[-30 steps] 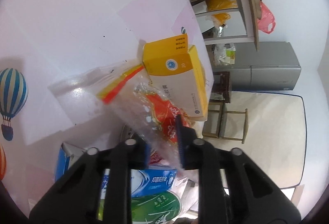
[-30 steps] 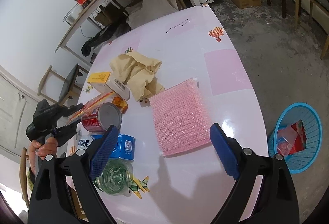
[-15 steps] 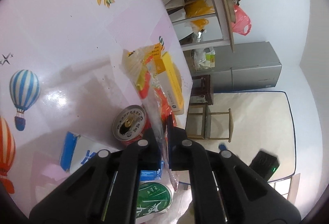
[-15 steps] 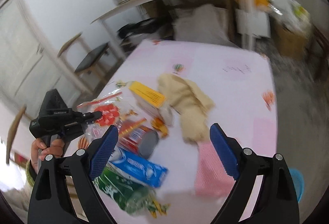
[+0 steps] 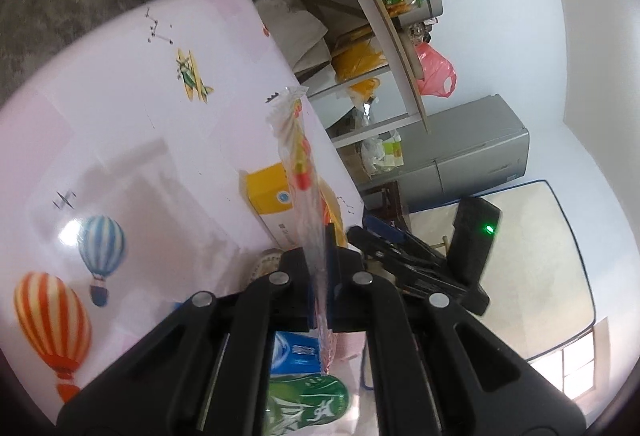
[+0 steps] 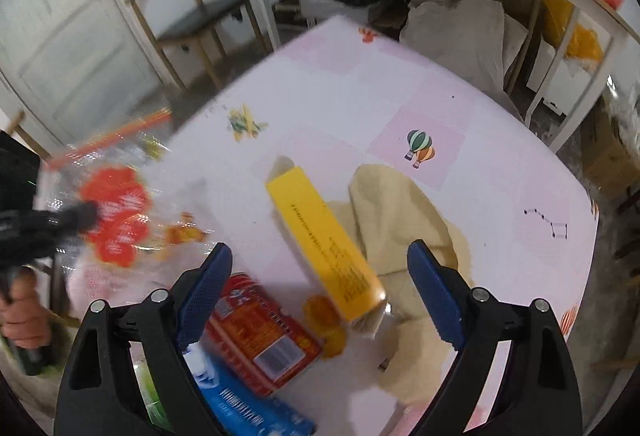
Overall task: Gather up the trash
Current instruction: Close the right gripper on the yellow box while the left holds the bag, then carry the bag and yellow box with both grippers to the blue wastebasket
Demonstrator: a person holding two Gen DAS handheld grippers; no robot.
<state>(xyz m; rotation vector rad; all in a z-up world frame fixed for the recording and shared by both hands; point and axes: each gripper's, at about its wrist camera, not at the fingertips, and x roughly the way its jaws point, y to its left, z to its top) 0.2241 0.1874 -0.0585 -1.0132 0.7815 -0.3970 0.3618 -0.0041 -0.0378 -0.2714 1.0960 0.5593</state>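
Observation:
My left gripper point(image 5: 319, 276) is shut on a clear plastic bag with red print point(image 5: 301, 164) and holds it edge-on above the table; the bag also shows at the left of the right wrist view point(image 6: 116, 212). My right gripper point(image 6: 320, 288) is open and empty, low over a yellow box point(image 6: 324, 240), with a red can point(image 6: 260, 332) and an orange cap point(image 6: 324, 316) beneath it. A blue packet point(image 6: 240, 400) and a green packet point(image 5: 308, 408) lie nearest me.
A beige cloth point(image 6: 404, 236) lies right of the yellow box on the pink-and-white table point(image 6: 360, 108). Shelving point(image 5: 384, 16), a grey cabinet point(image 5: 472, 152) and a wooden stool point(image 6: 200, 20) stand beyond the table's edges.
My left gripper has closed on the plastic bag and lifted it off the table. My right gripper has swung left and down over the yellow box and can, staying open.

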